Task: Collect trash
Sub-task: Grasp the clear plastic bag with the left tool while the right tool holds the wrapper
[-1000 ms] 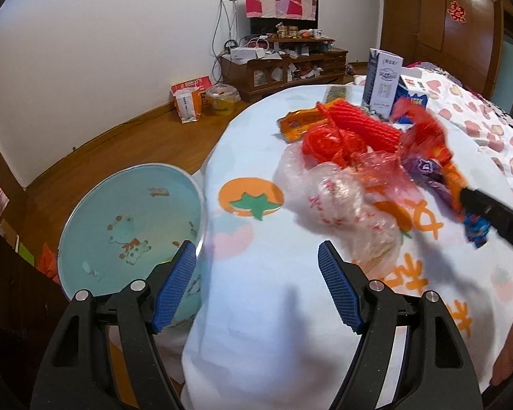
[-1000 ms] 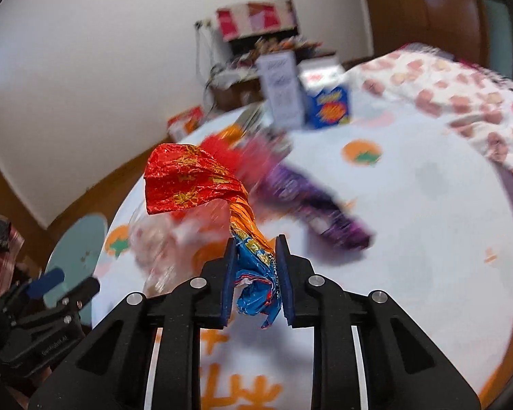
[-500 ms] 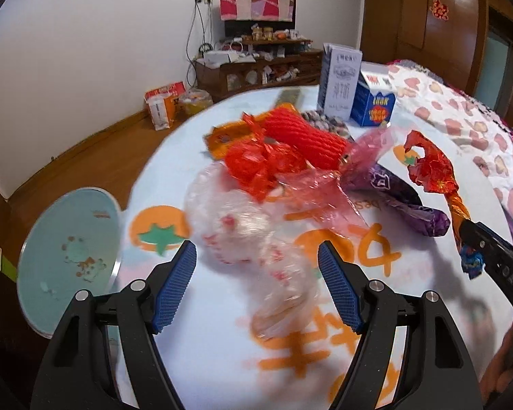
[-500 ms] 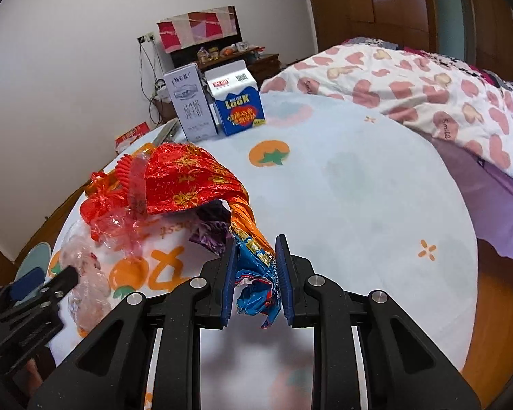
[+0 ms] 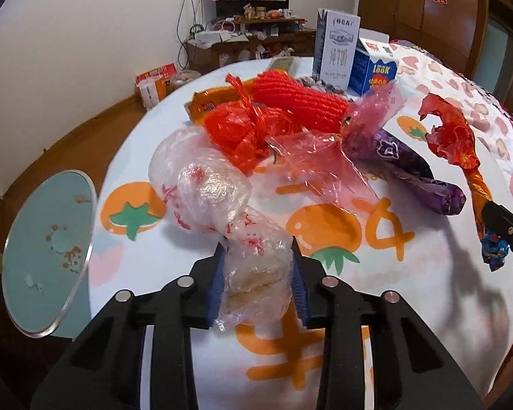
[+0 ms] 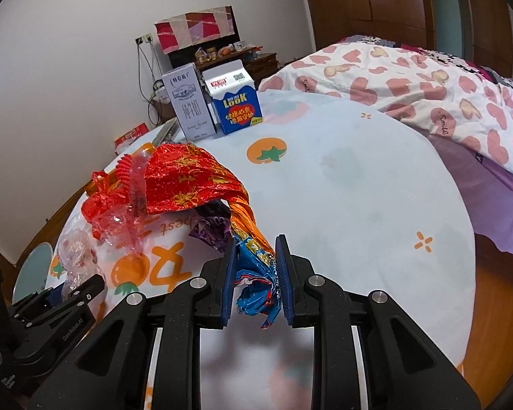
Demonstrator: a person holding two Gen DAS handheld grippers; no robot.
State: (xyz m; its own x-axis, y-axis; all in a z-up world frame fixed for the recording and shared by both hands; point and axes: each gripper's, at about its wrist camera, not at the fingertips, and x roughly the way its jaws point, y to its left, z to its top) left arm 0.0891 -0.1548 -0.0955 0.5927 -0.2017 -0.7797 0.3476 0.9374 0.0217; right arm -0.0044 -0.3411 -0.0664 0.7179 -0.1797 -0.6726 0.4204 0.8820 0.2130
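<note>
Trash heaped on the round surface (image 5: 195,249) under a white cloth printed with orange fruit. Nearest in the left wrist view: clear plastic bag (image 5: 219,198), crumpled, red printing on it, near end (image 5: 256,273) caught between the blue pads of the left claw (image 5: 257,277). Jaws closing at this moment, pads already against the film on both sides. Left claw angled down toward the surface from the near edge.

Beyond the bag, middle of the pile: red mesh netting (image 5: 246,126), knotted, touching a ribbed red foam sleeve (image 5: 297,102); pink cellophane (image 5: 328,157) spread just right of the netting; orange wrapper (image 5: 208,102) at the far left of the heap; purple wrapper (image 5: 413,171) to the right.

Right claw (image 6: 255,273) clamped narrow on the blue twisted end of a foil wrapper (image 6: 188,181), red-and-gold top lifted and flared over the pile, orange twist in between. Whether the red part touches the litter beneath, hard to tell through the fisheye. Claw pitched down, to the right of the heap.

Far side of the surface: grey carton (image 6: 188,102) and blue carton (image 6: 237,102), upright, side by side. Pale blue dish (image 5: 48,249) with a clear rim off the left edge of the surface.
</note>
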